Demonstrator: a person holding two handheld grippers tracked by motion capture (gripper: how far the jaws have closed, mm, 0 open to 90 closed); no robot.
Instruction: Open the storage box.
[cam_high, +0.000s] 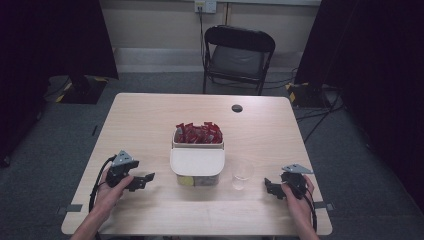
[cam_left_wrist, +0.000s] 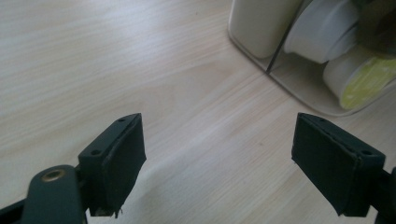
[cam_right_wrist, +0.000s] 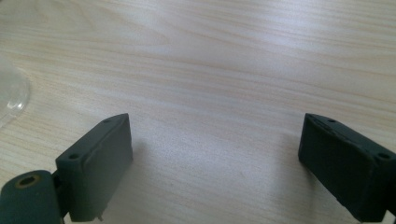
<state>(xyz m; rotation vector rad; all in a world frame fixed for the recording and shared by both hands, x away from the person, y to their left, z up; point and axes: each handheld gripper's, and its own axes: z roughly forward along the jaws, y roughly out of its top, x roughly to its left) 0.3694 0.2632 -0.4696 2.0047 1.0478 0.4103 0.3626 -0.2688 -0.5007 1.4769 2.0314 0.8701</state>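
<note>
Light wood desk (cam_high: 150, 120) seen from the high view, a small dark round spot (cam_high: 237, 108) near its far edge. At desk centre, a cream two-part container (cam_high: 197, 162): rear compartment packed with red sachets (cam_high: 198, 133), front part covered by a flat cream lid (cam_high: 197, 161), clear-walled below with small lidded cups inside. Clear plastic cup (cam_high: 242, 174) upright just right of the container, apart from it.

Left tool (cam_high: 142, 181) held in the person's left hand (cam_high: 111, 190), low over the desk well left of the container, jaws pointing toward it. Grey three-cornered plate on top, black cable looping down beside the wrist. From the left gripper view: jaws spread wide, bare wood between them, nothing held; container corner at upper right, with a white pod (cam_left_wrist: 322, 28) and a yellow-lidded pod (cam_left_wrist: 359, 77) lying on their sides inside.

Right tool (cam_high: 270, 187) in the right hand (cam_high: 299, 197), near the desk's right front, jaws pointing left toward the cup, well apart from it. From the right gripper view: jaws likewise wide apart, empty, bare desk between; cup rim (cam_right_wrist: 11, 95) at the left edge.

Black folding chair (cam_high: 238, 55) beyond the desk, dark curtains either side, cables on grey floor.
</note>
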